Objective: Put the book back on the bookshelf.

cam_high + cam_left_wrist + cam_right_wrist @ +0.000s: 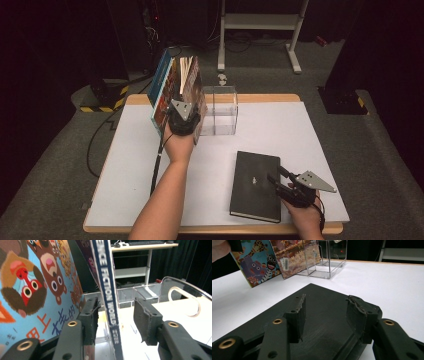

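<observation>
Beyond my table [310, 125] I see grey carpet [350, 150], a white desk frame [260, 22], and dark, perhaps curtained, surroundings.

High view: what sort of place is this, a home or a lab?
Probably a lab or recording room: a bare white table on grey carpet, dark curtains around it, cables across the floor, and a height-adjustable desk behind.

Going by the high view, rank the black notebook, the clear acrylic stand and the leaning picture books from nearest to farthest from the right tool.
1. Black notebook: lies flat right beside the right tool, on its left.
2. Clear acrylic stand: farther back, near the table's far edge.
3. Leaning picture books: farthest, at the back left, just left of the stand.
</observation>
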A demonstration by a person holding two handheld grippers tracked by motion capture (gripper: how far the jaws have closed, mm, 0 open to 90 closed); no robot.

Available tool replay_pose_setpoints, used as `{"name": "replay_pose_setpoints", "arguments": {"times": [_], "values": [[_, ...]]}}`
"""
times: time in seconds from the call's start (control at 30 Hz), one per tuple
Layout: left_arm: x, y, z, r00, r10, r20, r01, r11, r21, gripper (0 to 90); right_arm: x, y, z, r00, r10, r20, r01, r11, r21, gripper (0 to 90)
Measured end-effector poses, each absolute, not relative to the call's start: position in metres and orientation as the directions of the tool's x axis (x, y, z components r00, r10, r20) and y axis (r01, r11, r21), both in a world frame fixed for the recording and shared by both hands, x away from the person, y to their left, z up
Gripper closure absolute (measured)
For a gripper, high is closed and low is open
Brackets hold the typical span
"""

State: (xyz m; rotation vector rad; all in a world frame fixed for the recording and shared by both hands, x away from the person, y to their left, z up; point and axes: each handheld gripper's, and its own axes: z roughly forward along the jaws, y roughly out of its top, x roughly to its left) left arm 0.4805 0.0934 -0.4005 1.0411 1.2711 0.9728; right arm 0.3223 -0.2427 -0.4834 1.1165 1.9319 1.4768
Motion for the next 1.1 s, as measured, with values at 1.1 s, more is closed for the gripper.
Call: {"name": "replay_pose_setpoints", "arguments": {"times": [1.1], "values": [[0.456,0.092,-0.403,0.034,0.971,-0.238,-0.001,0.239,0.971,52.8,0.323,-0.238,-0.484,-0.576,0.811,0.104,0.319,0.106,0.942,49.1]]}}
